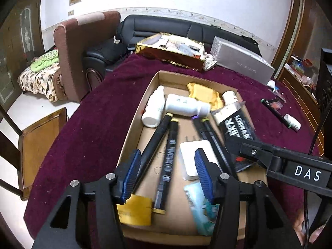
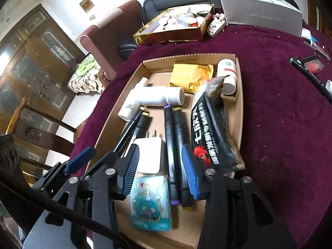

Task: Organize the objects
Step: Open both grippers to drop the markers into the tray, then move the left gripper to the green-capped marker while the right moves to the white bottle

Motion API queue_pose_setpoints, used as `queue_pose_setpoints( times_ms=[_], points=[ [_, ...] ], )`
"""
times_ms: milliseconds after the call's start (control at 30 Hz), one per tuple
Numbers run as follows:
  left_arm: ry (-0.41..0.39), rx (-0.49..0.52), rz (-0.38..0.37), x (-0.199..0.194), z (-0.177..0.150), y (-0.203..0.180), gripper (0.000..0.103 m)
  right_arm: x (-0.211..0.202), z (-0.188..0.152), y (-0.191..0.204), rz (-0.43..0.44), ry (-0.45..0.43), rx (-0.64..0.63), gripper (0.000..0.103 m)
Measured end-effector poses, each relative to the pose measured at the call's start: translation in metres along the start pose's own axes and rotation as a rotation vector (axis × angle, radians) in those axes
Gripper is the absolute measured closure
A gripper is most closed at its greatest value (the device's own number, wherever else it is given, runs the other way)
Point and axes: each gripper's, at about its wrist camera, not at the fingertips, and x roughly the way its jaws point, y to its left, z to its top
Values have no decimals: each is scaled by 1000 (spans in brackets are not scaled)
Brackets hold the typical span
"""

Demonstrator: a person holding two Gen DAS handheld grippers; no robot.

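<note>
Closest to the lens, the left gripper (image 1: 167, 176) hangs with its blue pads spread and nothing pinched between them, low over the near end of the cardboard tray (image 1: 132, 128); the right gripper (image 2: 160, 173) beside it stands parted too, gripping nothing (two dark pens simply lie under its gap). The task's things are all in that tray on the maroon cloth (image 1: 87, 124). Two black markers (image 1: 164, 151) lie as a pair, long axes running from about 6 o'clock up toward 12, gold-ringed caps pointing at the white bottle (image 1: 185, 104) that lies crosswise at 12 o'clock of the tray. A second pair of pens (image 2: 173, 145) sits right of the white charger (image 2: 150, 155), parallel, tips also toward 12. The black snack pouch (image 2: 209, 130) leans along the 3 o'clock wall, and a teal tissue pack (image 2: 150, 203) lies at 6 o'clock. My worry: the grippers are very close to each other, and a careless sweep of either could knock the round markers rolling out of line or tip the pouch over them. A black pen (image 1: 275, 113) and a small white bottle (image 1: 293, 122) lie outside on the cloth at 3 o'clock, unsorted.
</note>
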Motion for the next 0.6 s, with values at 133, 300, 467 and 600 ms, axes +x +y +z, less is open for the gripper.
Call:
queue_pose_setpoints(
  times_ms=[133, 300, 467, 600],
  points=[
    [-18, 33, -19, -15, 0, -22, 55, -22, -4, -15, 7, -30, 10, 60],
    [-24, 105, -89, -32, -1, -68, 55, -55, -8, -57, -10, -79, 61, 60],
    [-22, 183, -174, -40, -5, -120, 47, -98, -6, -127, -81, -140, 157, 59],
    [4, 257, -237, -35, -13, -164, 47, -135, -4, -196, -165, -198, 273, 56]
  ],
)
